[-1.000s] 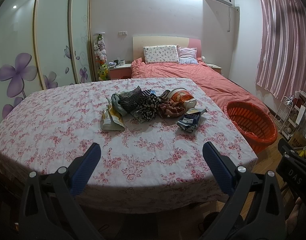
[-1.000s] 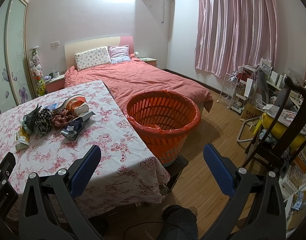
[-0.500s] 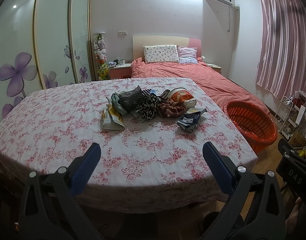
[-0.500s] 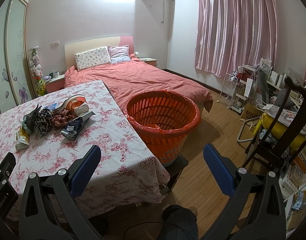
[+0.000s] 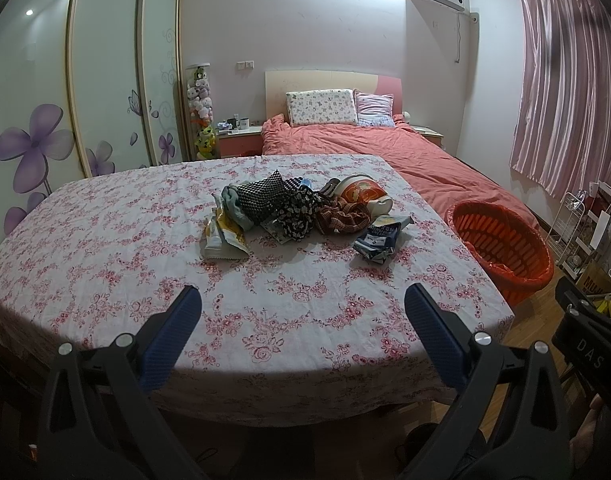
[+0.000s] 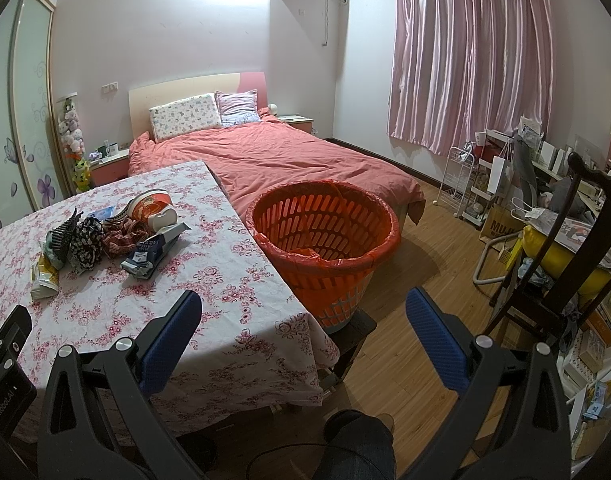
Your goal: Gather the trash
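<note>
Nothing has been picked up yet: the left gripper (image 5: 301, 312) hangs at the bottom of its frame with its blue fingers (image 5: 173, 336) spread wide and empty, and the right gripper (image 6: 303, 316) shows the same wide, empty spread low in its own view. The trash sits in a heap at the centre of the left view, on the table (image 5: 105, 248) with the floral cloth: a yellow snack bag (image 5: 223, 236) at the left edge of the heap, a blue wrapper (image 5: 379, 238) at the right edge, and a paper cup (image 5: 363, 196) lying on its side behind, all mixed with crumpled dark cloths (image 5: 289, 208) (which may not be rubbish at all). The orange basket (image 6: 325, 236) stands just beside the table's right edge, at the middle of the right view, lined with a red bag. The step in hand looks like the first reach. Judged from the layout, the loose pieces at the heap's edges are the easiest start: the blue wrapper lies nearest the basket and apart from the cloths, so the right gripper could come down over it, fingers straddling its narrow side, and close firmly enough that the slippery film does not slide out. Pinching low risks catching the tablecloth, and reaching into the heap's middle risks dragging cloth along.
</note>
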Demonstrator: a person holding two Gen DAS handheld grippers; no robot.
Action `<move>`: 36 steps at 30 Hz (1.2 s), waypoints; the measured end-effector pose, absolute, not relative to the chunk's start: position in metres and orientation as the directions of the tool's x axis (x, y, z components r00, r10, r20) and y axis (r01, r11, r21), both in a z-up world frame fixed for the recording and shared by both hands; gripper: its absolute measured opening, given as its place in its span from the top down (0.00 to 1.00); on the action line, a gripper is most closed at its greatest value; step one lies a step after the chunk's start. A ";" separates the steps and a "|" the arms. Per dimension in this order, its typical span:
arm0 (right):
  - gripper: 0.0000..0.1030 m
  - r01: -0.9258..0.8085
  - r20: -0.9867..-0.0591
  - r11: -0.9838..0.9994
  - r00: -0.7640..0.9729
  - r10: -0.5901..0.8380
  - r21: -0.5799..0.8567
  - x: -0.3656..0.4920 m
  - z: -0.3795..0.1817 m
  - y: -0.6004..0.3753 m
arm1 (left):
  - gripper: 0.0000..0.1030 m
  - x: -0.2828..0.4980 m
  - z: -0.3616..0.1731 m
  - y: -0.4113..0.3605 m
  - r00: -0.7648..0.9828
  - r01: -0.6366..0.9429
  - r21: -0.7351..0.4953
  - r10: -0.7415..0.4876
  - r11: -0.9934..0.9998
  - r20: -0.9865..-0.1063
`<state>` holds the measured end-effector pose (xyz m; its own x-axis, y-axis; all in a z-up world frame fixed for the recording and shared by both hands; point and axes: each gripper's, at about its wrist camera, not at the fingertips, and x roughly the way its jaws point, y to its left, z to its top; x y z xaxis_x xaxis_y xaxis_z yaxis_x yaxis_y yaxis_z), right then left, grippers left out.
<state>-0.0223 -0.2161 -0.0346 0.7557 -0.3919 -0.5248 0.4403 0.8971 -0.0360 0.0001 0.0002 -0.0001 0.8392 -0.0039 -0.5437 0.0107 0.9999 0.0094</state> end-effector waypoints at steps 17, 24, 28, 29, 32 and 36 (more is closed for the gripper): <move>0.02 0.435 -0.526 0.900 0.758 -0.386 -0.034 -0.021 -0.036 -0.216 | 0.04 0.002 -0.002 0.000 0.835 0.007 0.013 0.001 1.000 -0.550; 0.02 0.400 -0.550 0.917 0.764 -0.337 -0.006 0.002 -0.047 -0.220 | 0.04 0.026 -0.009 0.021 0.821 -0.020 -0.015 0.008 1.000 -0.572; 0.02 0.359 -0.564 0.933 0.774 -0.289 0.015 0.017 -0.050 -0.218 | 0.04 0.052 -0.017 0.047 0.800 -0.063 -0.030 0.032 0.998 -0.599; 0.02 0.339 -0.566 0.940 0.781 -0.264 0.030 0.025 -0.052 -0.216 | 0.04 0.059 -0.019 0.052 0.797 -0.072 -0.028 0.040 0.997 -0.603; 0.02 0.301 -0.572 0.950 0.795 -0.201 0.084 0.041 -0.055 -0.214 | 0.04 0.083 -0.025 0.073 0.786 -0.109 -0.022 0.073 0.994 -0.614; 0.02 0.266 -0.604 0.958 0.783 -0.148 0.110 0.068 -0.059 -0.205 | 0.04 0.114 -0.031 0.102 0.771 -0.143 -0.038 0.088 0.989 -0.630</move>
